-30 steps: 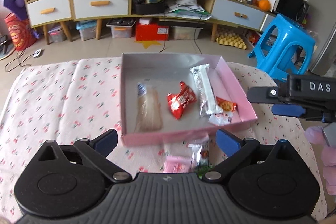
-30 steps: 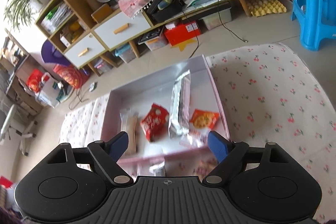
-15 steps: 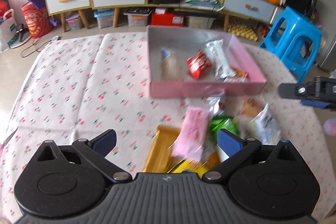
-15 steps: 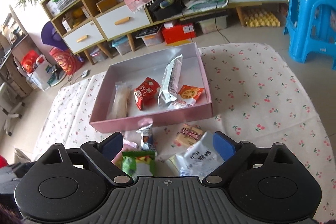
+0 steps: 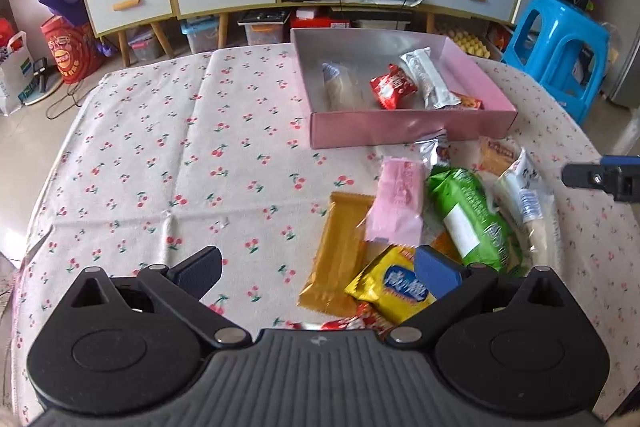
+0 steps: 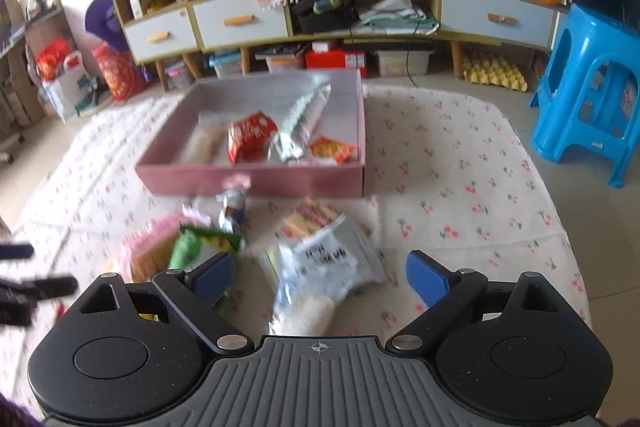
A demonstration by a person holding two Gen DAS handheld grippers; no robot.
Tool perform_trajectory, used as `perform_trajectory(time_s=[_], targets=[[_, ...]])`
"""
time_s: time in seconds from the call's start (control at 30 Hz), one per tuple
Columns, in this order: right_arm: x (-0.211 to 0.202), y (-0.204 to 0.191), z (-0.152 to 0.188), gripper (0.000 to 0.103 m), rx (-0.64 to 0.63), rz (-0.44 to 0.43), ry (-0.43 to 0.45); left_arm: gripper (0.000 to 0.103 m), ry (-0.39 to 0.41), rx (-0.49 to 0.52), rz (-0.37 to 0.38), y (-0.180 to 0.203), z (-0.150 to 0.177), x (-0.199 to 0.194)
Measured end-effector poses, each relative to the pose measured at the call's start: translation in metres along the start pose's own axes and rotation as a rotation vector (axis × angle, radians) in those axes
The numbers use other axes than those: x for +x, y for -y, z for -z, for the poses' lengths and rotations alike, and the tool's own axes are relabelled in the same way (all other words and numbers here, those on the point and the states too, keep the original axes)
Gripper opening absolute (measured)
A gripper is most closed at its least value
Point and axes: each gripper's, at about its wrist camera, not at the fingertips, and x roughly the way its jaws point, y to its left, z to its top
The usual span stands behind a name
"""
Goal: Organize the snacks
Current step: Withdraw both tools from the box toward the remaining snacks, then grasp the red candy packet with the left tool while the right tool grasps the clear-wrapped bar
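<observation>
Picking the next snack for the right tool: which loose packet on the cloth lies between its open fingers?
The white packet with black lettering, lying centred ahead of the open right tool. The green packet sits off by the left finger.

left wrist: looks down, near | right wrist: likewise, blurred | shared: pink box, perhaps more

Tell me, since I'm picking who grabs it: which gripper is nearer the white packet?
Right. The right gripper hangs open just above the white packet. The left gripper is over the gold and yellow packets, across the pile from it.
</observation>
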Motion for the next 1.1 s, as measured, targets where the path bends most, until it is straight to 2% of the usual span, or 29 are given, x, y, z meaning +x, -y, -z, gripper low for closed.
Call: perform_trajectory(time_s=[0.17, 0.3, 0.47, 0.63, 0.77, 0.9, 1.1], targets=[[0.000, 0.000, 0.017, 0.095, -0.042, -0.009, -0.052, 0.102, -0.023, -0.017, -0.005, -0.009, 0.010, 0.003], [0.004, -0.001, 0.024, 0.095, -0.055, -0.012, -0.107, 0.095, -0.072, 0.005, 0.030, -0.011, 0.018, 0.010], [0.016, 0.001, 0.032, 0.095, -0.006, -0.044, -0.186, 0.078, -0.120, 0.020, 0.124, -0.013, 0.026, 0.015], [0.028, -0.006, 0.037, 0.095, -0.018, -0.033, -0.199, 0.057, -0.096, 0.099, 0.192, -0.008, 0.030, 0.011], [0.032, -0.013, 0.042, 0.094, -0.068, -0.030, -0.189, 0.055, -0.094, 0.162, 0.202, -0.003, 0.034, 0.004], [0.035, -0.009, 0.045, 0.094, -0.104, 0.009, -0.190, 0.056, -0.110, 0.197, 0.218, -0.004, 0.039, 0.001], [0.030, 0.009, 0.049, 0.094, -0.108, 0.052, -0.197, 0.055, -0.201, 0.221, 0.242, -0.011, 0.053, 0.005]])
